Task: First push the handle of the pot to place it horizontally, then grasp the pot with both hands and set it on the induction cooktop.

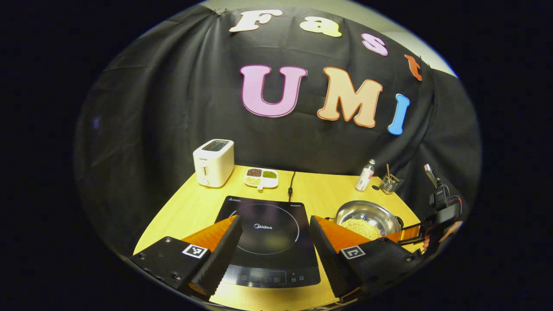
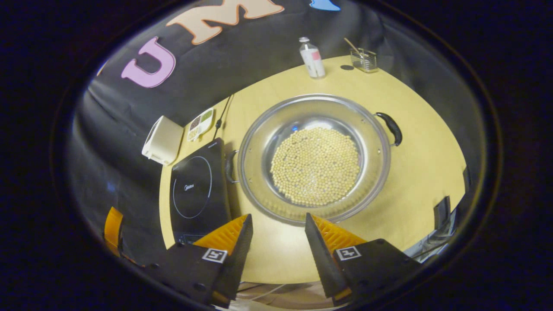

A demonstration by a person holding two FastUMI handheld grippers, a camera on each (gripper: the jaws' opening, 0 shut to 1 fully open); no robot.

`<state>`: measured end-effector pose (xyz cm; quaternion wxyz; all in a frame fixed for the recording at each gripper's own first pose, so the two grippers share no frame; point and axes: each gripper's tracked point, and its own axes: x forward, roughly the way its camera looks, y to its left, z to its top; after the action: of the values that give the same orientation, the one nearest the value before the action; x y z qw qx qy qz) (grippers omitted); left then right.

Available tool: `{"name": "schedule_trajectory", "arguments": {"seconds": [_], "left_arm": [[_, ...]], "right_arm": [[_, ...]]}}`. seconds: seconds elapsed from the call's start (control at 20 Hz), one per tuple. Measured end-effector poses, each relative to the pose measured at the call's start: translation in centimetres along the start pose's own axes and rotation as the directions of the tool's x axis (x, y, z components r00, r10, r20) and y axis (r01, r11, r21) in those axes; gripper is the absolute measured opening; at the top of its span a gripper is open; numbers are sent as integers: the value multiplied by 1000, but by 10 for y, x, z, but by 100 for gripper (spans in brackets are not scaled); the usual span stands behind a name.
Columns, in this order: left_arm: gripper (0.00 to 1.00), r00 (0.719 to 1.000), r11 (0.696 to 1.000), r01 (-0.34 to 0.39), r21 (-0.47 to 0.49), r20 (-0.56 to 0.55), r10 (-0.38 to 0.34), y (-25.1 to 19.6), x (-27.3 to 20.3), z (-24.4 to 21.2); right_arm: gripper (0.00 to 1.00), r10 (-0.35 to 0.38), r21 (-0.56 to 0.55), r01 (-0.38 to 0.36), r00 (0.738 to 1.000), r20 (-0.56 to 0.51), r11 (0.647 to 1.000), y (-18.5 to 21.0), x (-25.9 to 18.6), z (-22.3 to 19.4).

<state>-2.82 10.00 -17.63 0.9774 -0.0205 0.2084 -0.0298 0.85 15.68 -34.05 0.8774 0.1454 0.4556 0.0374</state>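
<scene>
Steel pot (image 2: 314, 159) sits beside cooktop (image 2: 196, 188), toaster (image 2: 163, 140) and bottle (image 2: 312, 58) behind

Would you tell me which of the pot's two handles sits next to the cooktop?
The left handle, at the cooktop's edge; the other handle faces the bare table.
</scene>
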Motion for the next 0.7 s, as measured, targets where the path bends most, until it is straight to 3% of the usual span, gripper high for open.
{"name": "schedule_trajectory", "arguments": {"seconds": [0.15,0.35,0.4,0.55,0.7], "left_arm": [[96,997,998,60,4,-53,-59,-33,14,-12],[96,986,993,103,-63,-124,-110,-79,40,-28],[96,982,992,104,-75,-152,-115,-89,48,-33],[96,971,987,113,-114,-198,-134,-114,72,-44],[96,960,990,78,-120,-258,-107,-118,93,-55]], "right_arm": [[90,-10,2,10,1000,9,1000,-30,-6,23],[92,-30,18,30,1000,-7,999,-75,-4,57],[99,-30,26,30,999,-13,999,-84,-2,66],[99,-40,26,41,999,-36,999,-116,6,92],[99,-44,29,46,997,-62,999,-139,18,113]]}}
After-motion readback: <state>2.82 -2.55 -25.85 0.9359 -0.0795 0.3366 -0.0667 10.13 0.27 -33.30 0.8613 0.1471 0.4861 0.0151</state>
